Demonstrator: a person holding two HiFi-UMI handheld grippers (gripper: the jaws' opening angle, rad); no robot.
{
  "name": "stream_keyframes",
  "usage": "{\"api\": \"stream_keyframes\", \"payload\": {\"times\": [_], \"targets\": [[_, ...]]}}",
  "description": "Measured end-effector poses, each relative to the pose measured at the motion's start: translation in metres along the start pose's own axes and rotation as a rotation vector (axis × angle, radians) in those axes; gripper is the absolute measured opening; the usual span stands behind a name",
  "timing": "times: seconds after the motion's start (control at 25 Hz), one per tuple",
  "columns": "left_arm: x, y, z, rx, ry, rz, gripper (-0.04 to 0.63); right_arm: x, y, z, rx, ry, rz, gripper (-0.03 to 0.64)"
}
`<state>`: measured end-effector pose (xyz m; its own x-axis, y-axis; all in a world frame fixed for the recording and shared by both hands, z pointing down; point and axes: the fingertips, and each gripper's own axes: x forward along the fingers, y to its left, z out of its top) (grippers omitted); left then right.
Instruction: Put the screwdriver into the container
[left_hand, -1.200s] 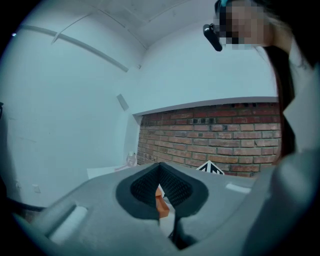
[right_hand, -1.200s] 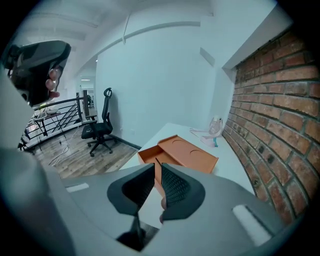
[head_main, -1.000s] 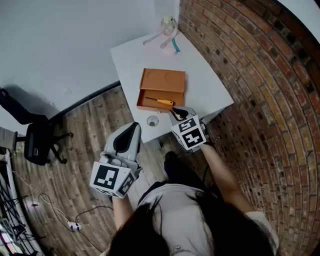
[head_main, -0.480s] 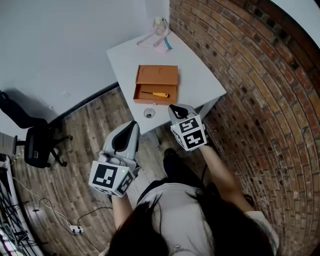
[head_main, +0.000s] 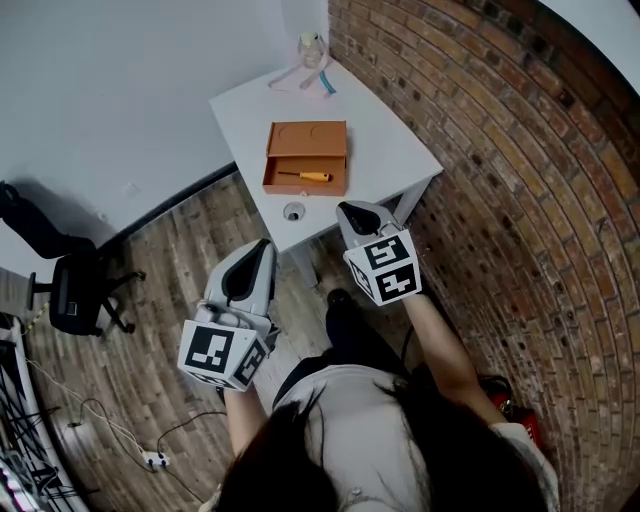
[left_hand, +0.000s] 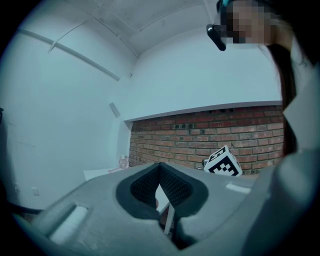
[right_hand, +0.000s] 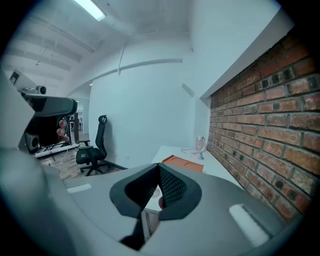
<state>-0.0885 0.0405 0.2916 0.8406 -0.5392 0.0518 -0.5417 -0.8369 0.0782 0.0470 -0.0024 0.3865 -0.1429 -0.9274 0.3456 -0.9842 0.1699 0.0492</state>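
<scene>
The two tools are held low and close to the body, well short of the table. The left gripper (head_main: 258, 256) is seen with its jaws pressed together and nothing between them. The right gripper (head_main: 350, 212) is likewise closed and empty, so no grasp is at risk.

The task is judged to be complete. The screwdriver (head_main: 306, 176) lies inside the orange container (head_main: 306, 140), in its near part, with the yellow handle to the right.

Trouble is to be expected only if the grippers are brought forward again. A small round object (head_main: 293, 211), which cannot be identified, sits at the near edge of the white table (head_main: 390, 150), just in front of the container. It would be struck first and could be knocked to the floor. The container, probably light and set near that edge, could be shoved or tipped by a careless reach, and the screwdriver spilled.

Nothing else stands between the grippers and the container. A brick wall (head_main: 520, 150) runs close along the table's right side, so room for the right gripper is limited there. At the far end, well apart from the container, a small clear bottle (head_main: 312, 45) and a teal item (head_main: 327, 83) are seen. An office chair (head_main: 72, 292) is parked on the wooden floor far to the left.
</scene>
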Motion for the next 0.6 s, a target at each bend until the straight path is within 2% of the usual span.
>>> {"api": "stream_keyframes", "payload": {"times": [0.6], "targets": [[-0.036,-0.024,-0.004,0.01,-0.015,0.003,0.002,-0.068,0.028,0.012,0.026,-0.109,-0.039,0.005]]}}
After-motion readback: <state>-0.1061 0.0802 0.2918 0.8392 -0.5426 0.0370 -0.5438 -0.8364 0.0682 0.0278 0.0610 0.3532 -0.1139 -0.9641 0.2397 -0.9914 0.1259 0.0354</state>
